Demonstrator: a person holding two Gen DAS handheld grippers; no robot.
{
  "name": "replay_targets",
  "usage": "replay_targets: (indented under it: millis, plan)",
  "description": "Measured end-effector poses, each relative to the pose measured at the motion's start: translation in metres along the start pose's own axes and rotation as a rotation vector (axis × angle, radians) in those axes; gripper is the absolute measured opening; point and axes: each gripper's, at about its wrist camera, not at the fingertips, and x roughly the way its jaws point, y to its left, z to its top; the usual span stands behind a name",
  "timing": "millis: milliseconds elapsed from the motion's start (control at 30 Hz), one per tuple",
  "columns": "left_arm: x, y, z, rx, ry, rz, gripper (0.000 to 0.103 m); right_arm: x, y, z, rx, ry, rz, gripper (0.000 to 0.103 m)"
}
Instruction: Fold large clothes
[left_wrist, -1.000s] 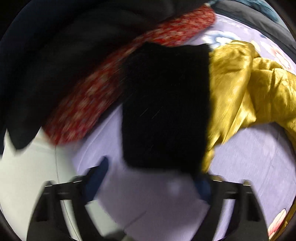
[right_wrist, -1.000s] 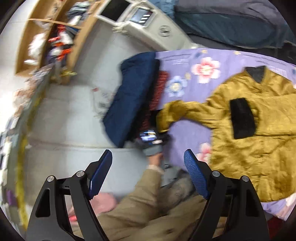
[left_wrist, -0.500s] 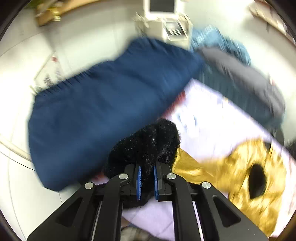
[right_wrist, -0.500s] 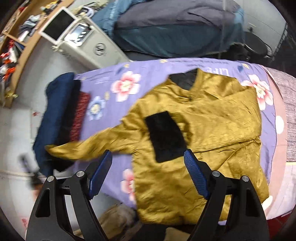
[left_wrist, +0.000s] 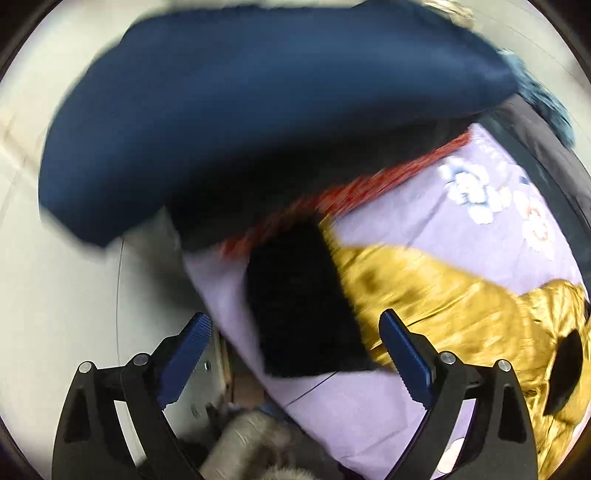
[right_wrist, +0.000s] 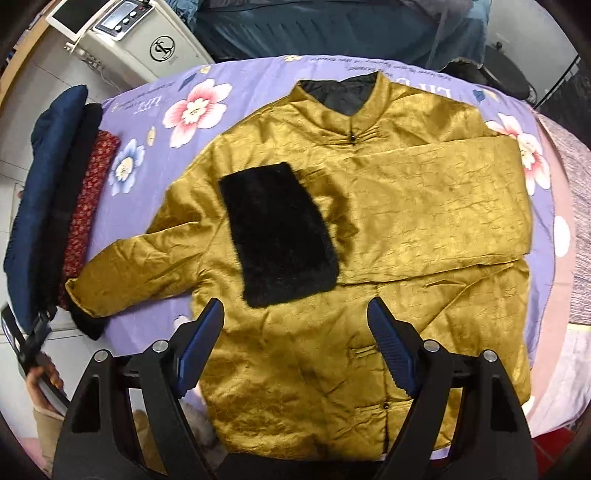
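Gold satin, the jacket (right_wrist: 369, 236) lay face up on the purple flowered sheet (right_wrist: 221, 92), one black-cuffed sleeve (right_wrist: 277, 229) folded across its chest. My left gripper (left_wrist: 295, 343) and right gripper (right_wrist: 295, 332) both hovered spread, holding nothing. Beside the other sleeve's cuff (left_wrist: 303, 299) sat stacked navy bedding (left_wrist: 258, 92) and red patterned cloth (right_wrist: 85, 206).

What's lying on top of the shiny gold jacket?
One sleeve is folded across the gold jacket, and its black furry cuff rests on the chest. The jacket front beneath them is hidden. Under the jacket lies the purple flowered sheet.
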Motion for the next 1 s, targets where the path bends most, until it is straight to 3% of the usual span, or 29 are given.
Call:
replay_targets:
  millis: [167, 333, 400, 433, 500, 567, 667, 833, 933, 1000]
  plan:
    - [0.04, 0.02, -0.024, -0.028, 0.022, -0.014, 0.091, 0.01, -0.005, 0.0, 0.014, 0.013, -0.008, 0.08]
    - [0.072, -0.002, -0.026, -0.018, 0.051, -0.051, 0.09, 0.018, -0.005, -0.005, 0.022, 0.048, 0.0, 0.08]
    - [0.08, -0.007, -0.025, -0.026, 0.056, -0.097, 0.079, 0.018, -0.005, -0.007, 0.022, 0.051, -0.002, 0.08]
    - [0.084, -0.011, -0.025, -0.031, 0.079, -0.124, 0.063, 0.018, -0.006, -0.007, 0.024, 0.05, -0.001, 0.08]
    - [0.083, -0.016, -0.023, -0.045, 0.096, -0.127, 0.047, 0.018, -0.008, -0.008, 0.029, 0.047, 0.001, 0.08]
    - [0.071, -0.021, -0.02, -0.031, 0.097, -0.115, 0.017, 0.016, -0.012, -0.009, 0.035, 0.043, 0.001, 0.08]
    - [0.021, -0.022, -0.01, -0.032, 0.025, -0.15, 0.007, 0.011, -0.021, -0.009, 0.046, 0.03, 0.001, 0.08]
    - [-0.099, -0.022, 0.015, 0.004, -0.2, -0.206, 0.006, 0.002, -0.032, -0.01, 0.036, 0.003, 0.009, 0.08]
    - [-0.119, -0.028, 0.017, 0.021, -0.212, -0.194, 0.006, 0.002, -0.038, -0.011, 0.028, 0.008, 0.025, 0.08]
    - [-0.1, -0.033, 0.01, 0.015, -0.145, -0.133, 0.006, 0.002, -0.04, -0.013, 0.029, 0.015, 0.04, 0.08]
